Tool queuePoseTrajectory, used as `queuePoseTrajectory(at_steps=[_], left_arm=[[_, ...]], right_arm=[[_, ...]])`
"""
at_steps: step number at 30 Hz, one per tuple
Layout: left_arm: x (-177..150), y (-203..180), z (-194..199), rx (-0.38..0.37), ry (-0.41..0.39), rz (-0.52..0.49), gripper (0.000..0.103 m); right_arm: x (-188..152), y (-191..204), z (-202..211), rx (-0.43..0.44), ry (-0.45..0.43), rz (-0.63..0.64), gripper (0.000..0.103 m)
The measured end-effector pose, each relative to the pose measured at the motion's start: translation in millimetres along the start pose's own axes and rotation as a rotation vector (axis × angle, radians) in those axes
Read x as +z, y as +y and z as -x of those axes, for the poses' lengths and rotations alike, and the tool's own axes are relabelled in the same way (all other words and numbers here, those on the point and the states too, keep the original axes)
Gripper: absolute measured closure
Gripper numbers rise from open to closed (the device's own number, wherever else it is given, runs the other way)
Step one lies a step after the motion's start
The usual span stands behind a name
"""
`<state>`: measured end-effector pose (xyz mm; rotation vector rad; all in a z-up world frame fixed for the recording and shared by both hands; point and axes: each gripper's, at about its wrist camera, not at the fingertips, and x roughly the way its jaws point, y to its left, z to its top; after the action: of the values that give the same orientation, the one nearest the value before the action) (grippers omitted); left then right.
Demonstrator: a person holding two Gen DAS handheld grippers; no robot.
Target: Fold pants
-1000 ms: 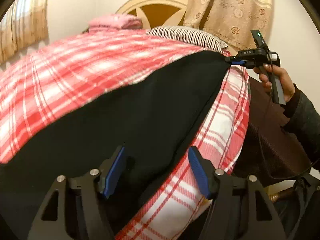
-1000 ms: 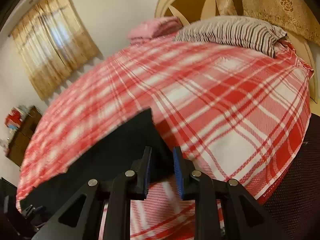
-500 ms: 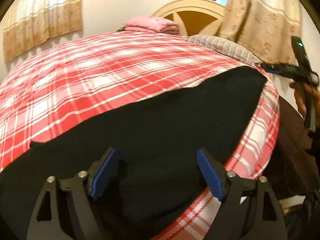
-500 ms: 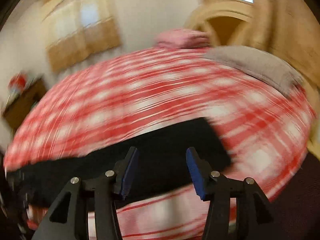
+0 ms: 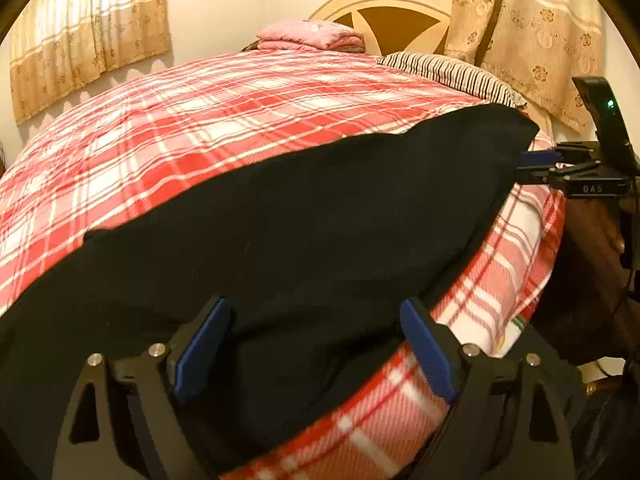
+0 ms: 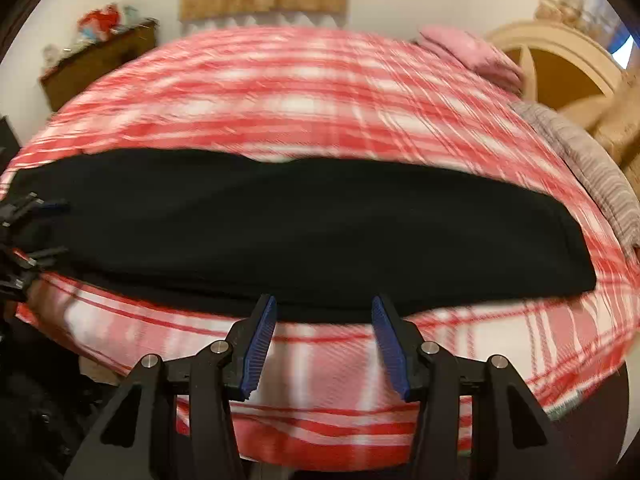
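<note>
Left wrist view: the left gripper (image 5: 316,344), jaws opening and grasping nothing, hovers over black pants (image 5: 300,216) spread ahead on a red plaid blanket (image 5: 240,120). Right wrist view: the right gripper (image 6: 324,340) is released, pants (image 6: 320,224) lying just beyond its fingertips.

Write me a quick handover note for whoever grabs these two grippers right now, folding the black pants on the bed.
Left gripper: jaws opening wide over one end of the black pants, gripping nothing.
Right gripper: open, empty, at the near edge of the pants around mid-length.
Pants: lie in a long flat strip along the near edge of the plaid blanket.
Done: apparently the lengthwise fold.
Left: probably fold end to end.
</note>
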<state>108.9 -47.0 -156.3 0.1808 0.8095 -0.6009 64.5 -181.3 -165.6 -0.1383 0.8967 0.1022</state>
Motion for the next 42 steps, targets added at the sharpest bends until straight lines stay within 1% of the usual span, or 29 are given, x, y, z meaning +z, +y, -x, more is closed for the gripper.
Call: queuePoseTrajectory(at_steps=[3,5,6,7,9,12,14,16,17,18,19,20,21,22,25,27,28,30,32,33,35,37,40,42], left_arm=[[-3,1,8,-0.002,-0.011,0.023,0.013],[-5,1,11,-0.011,-0.017,0.024,0.013],[-5,1,11,-0.003,-0.014,0.021,0.013],[-6,2,10,0.002,-0.012,0.022,0.013],[-7,6,8,-0.003,-0.006,0.033,0.013],[-11,11,4,0.008,0.003,0.043,0.013],[-14,10,4,0.015,0.003,0.025,0.013],[-15,9,4,0.014,0.001,0.014,0.013],[-15,10,3,0.014,-0.002,0.011,0.013],[-15,11,2,0.016,-0.005,0.009,0.013],[-15,12,2,0.016,-0.004,0.009,0.013],[-15,13,3,0.013,-0.004,0.012,0.013],[-14,15,5,0.003,-0.007,0.024,0.013],[-14,17,7,-0.009,-0.008,0.038,0.013],[-15,24,17,-0.06,-0.017,0.083,0.013],[-18,28,22,-0.109,-0.013,0.112,0.013],[-18,28,22,-0.12,-0.011,0.118,0.013],[-18,27,23,-0.108,-0.011,0.118,0.013],[-17,25,25,-0.103,-0.024,0.109,0.013],[-16,25,26,-0.099,-0.031,0.105,0.013],[-13,25,27,-0.082,-0.048,0.096,0.013],[-10,26,26,-0.056,-0.057,0.083,0.013],[-6,30,19,-0.041,-0.056,0.088,0.013],[-6,31,10,-0.044,-0.026,0.095,0.013]], right_arm=[[8,35,-4,0.103,-0.007,0.078,0.052],[11,62,-8,0.167,-0.008,0.142,0.052],[11,74,-10,0.203,-0.008,0.166,0.052],[13,87,-13,0.235,-0.006,0.189,0.054],[14,106,-20,0.244,-0.01,0.245,0.061],[14,132,-30,0.239,-0.014,0.326,0.062],[15,141,-37,0.24,-0.008,0.345,0.062],[15,152,-46,0.207,-0.008,0.384,0.062],[17,155,-52,0.188,-0.007,0.399,0.065],[17,158,-56,0.175,-0.015,0.405,0.076],[18,157,-54,0.189,-0.014,0.401,0.088],[18,157,-49,0.203,-0.014,0.393,0.094],[19,157,-45,0.202,-0.019,0.388,0.099],[19,156,-39,0.203,-0.031,0.39,0.1],[16,153,-25,0.208,-0.039,0.403,0.1],[12,152,-29,0.203,-0.023,0.405,0.1],[9,152,-36,0.197,-0.005,0.403,0.1],[4,155,-48,0.185,0.016,0.415,0.1],[3,156,-44,0.176,-0.006,0.417,0.099],[5,156,-41,0.184,0.0,0.407,0.098],[8,151,-37,0.217,0.022,0.385,0.089],[11,140,-29,0.242,0.01,0.347,0.077],[17,120,-18,0.252,-0.023,0.275,0.076],[22,107,-16,0.228,-0.04,0.238,0.076]])
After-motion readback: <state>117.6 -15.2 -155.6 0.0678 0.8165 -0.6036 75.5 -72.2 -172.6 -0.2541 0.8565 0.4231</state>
